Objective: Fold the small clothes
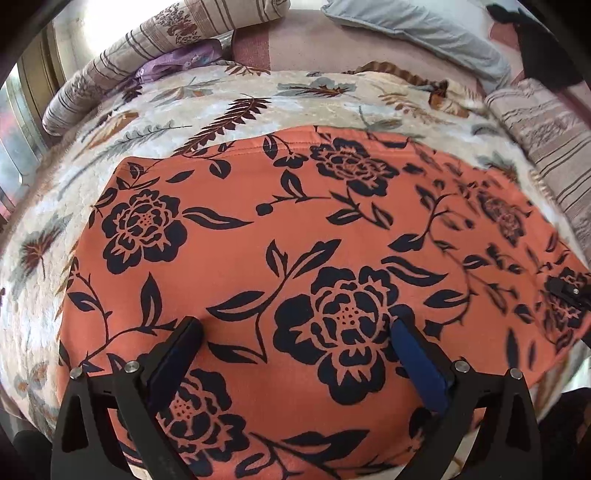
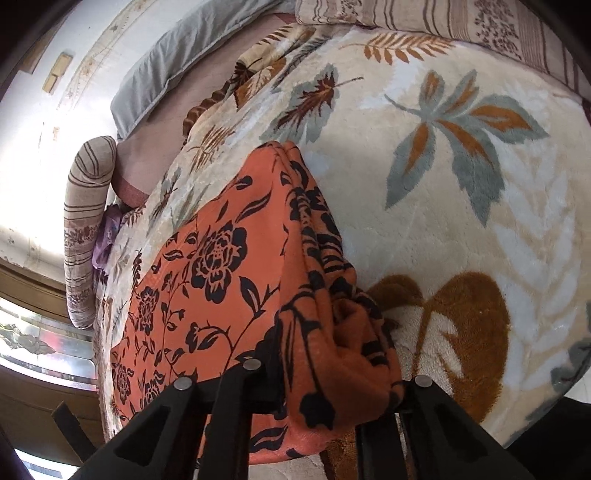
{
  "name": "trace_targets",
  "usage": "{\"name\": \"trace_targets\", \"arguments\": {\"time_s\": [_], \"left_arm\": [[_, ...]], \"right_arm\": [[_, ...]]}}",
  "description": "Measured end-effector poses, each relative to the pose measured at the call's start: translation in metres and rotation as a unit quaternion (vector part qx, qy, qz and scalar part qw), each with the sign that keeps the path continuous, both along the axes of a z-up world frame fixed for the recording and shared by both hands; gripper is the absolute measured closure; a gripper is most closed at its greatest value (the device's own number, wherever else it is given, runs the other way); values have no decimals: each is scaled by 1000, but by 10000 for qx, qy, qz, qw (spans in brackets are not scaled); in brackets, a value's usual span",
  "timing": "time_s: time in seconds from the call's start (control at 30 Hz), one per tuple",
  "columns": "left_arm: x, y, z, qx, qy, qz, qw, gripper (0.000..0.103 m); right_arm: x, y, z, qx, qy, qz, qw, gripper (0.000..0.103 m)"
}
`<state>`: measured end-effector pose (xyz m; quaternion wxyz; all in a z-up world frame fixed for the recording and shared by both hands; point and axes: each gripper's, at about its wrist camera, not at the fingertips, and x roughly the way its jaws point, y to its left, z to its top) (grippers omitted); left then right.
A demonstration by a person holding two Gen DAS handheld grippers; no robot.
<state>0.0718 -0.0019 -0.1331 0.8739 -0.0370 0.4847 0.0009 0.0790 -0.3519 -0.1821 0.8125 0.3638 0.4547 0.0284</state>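
An orange garment with black flower print (image 1: 295, 236) lies spread on a leaf-patterned blanket (image 1: 122, 122). My left gripper (image 1: 295, 332) is open above its near part, blue-padded fingers (image 1: 417, 362) wide apart, nothing between them. In the right wrist view the same garment (image 2: 221, 266) has its right edge bunched and lifted. My right gripper (image 2: 328, 373) is shut on that bunched edge, and the cloth hides its fingertips. The right gripper also shows at the far right of the left wrist view (image 1: 569, 290).
The blanket (image 2: 461, 184) covers a bed. Striped bolsters lie at the back left (image 1: 122, 55) and right (image 1: 546, 136). A grey pillow (image 1: 413, 29) and a purple cloth (image 1: 173, 61) lie at the back. A window (image 2: 40, 339) stands beyond the bed.
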Motion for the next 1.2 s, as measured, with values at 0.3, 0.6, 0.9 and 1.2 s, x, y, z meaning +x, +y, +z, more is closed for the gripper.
{"name": "trace_targets", "arguments": {"time_s": [0.3, 0.6, 0.9, 1.2], "left_arm": [[-85, 173, 63, -514, -1355, 1799, 9730, 2], [-121, 274, -2, -1214, -687, 2861, 9480, 2], [-117, 267, 8, -1551, -1004, 2470, 9512, 2], [-106, 192, 43, -1906, -1061, 1034, 9704, 2]], "right_arm": [[-20, 136, 154, -1343, -1918, 1041, 9666, 90], [-33, 385, 52, -2477, -1016, 3580, 8945, 88], [-55, 390, 66, -1878, -1577, 3798, 8920, 43], [-85, 293, 82, -686, -1948, 2900, 9345, 41]]}}
